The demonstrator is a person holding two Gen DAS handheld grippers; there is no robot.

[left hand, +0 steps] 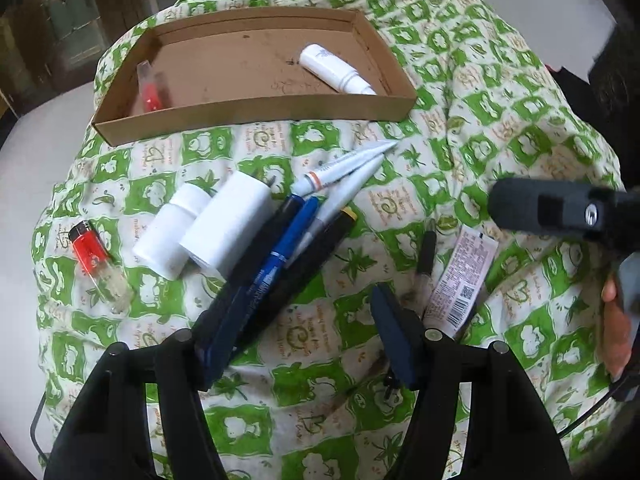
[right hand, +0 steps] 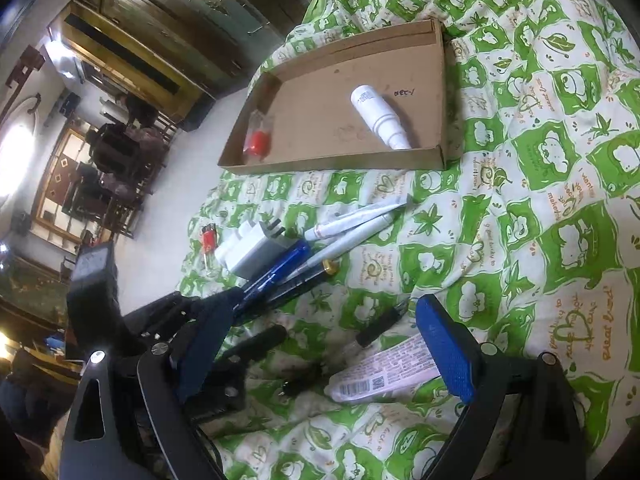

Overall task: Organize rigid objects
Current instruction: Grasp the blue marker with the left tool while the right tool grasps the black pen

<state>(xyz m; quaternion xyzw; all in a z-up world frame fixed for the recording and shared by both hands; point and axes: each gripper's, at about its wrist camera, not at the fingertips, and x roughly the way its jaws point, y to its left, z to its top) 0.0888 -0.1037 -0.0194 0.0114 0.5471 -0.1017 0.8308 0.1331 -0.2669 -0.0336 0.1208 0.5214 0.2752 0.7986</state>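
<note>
From the left wrist, a soft cloth (left hand: 500, 92) with green and white squares is seen, wrinkled and bumpy. A flat brown cardboard tray (left hand: 256, 118) is laid on it. A white bottle (left hand: 336, 74) and a small red thing (left hand: 151, 96) are held in the tray. Near the tray, two round white tubs (left hand: 208, 226), dark pens (left hand: 280, 248), thin white tubes (left hand: 352, 164) and a red lighter (left hand: 94, 258) are scattered. The left tongs (left hand: 296, 344) are spread, with the pens' ends just beside one pad; nothing is pinched.

From the right wrist, a dim room with a shiny wood cabinet (right hand: 160, 20) and dark chairs (right hand: 112, 168) is seen. The right tongs (right hand: 320, 344) are spread wide above a flat pink tube (right hand: 384, 376) with a barcode. A short black pen (right hand: 380, 322) is seen beside it.
</note>
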